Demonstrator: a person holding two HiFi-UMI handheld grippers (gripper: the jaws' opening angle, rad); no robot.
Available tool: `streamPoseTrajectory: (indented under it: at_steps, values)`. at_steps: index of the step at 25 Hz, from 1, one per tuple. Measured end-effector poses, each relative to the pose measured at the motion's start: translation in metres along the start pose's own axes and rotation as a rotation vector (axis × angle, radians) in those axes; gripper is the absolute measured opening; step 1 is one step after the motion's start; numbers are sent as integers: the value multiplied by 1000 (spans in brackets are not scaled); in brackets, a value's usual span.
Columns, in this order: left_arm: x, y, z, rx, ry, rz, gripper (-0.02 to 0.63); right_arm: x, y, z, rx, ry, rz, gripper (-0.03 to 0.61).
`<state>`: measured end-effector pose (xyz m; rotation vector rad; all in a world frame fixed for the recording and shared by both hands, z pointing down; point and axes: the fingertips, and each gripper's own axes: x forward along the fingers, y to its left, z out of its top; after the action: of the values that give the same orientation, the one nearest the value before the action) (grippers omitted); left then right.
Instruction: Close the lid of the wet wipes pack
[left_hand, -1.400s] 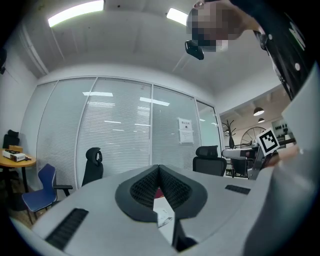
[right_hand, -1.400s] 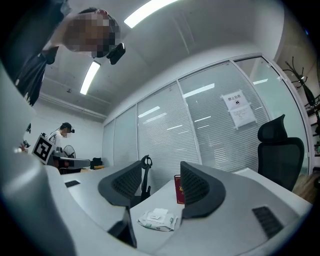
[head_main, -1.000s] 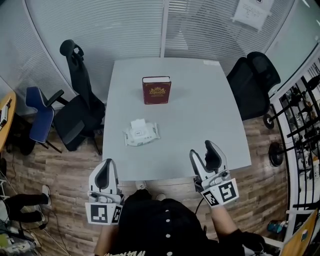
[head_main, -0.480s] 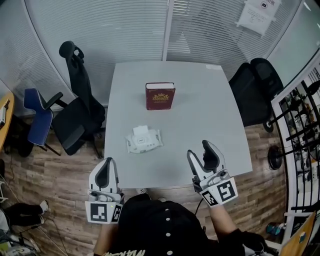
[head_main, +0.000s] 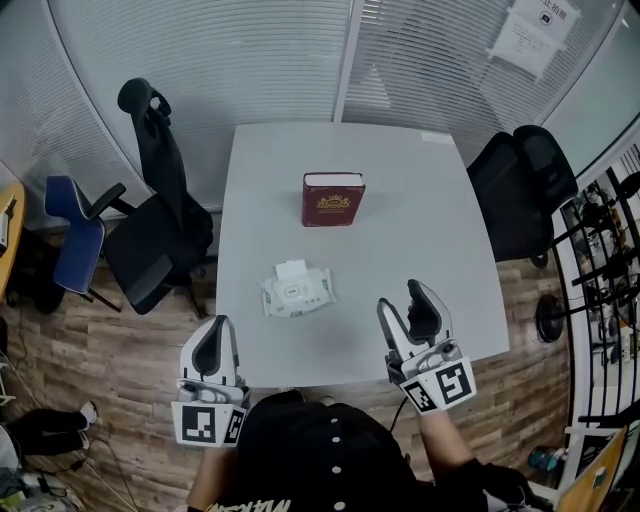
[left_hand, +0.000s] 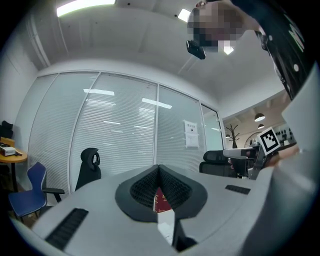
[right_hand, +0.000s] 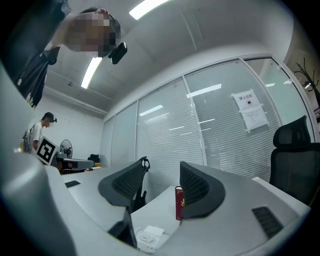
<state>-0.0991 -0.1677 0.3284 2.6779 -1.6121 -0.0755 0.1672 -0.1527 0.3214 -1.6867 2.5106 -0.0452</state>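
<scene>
Wet wipes pack (head_main: 296, 291) lies flat on the grey counter (head_main: 420, 250), toward the near edge and left of centre — its white lid flap looks open, tipped to the far side. A dark red book (head_main: 334, 199) stands upright further back, well apart from the pack. Your left gripper (head_main: 210, 338) is at the counter's near left corner, jaws clenched together on nothing. Your right gripper (head_main: 404, 305) is over the near right part of the counter, jaws released and empty — between them, in the right gripper view, you see the pack low down and the book beyond. Neither gripper touches the pack.
</scene>
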Motion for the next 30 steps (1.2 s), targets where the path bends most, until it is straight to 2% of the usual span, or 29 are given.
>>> streamPoseTrajectory:
  at_steps: [7,14,18,26,30]
  values:
    - [18,24,3,3,2,-18,14,26,7,-3,-5,8,-8,238]
    - [26,44,-11,-25,34,-38,14,51,18,-16,-10,54,-8,238]
    - [27,53,-14,3,37,-38,14,58,19,-31,-1,95,0,238]
    - [32,42,-34,-23,89,-17,14,72,-3,-78,89,240,82,238]
    - [30,31,-40,-44,103,2,14,87,-14,-111,93,317,154,238]
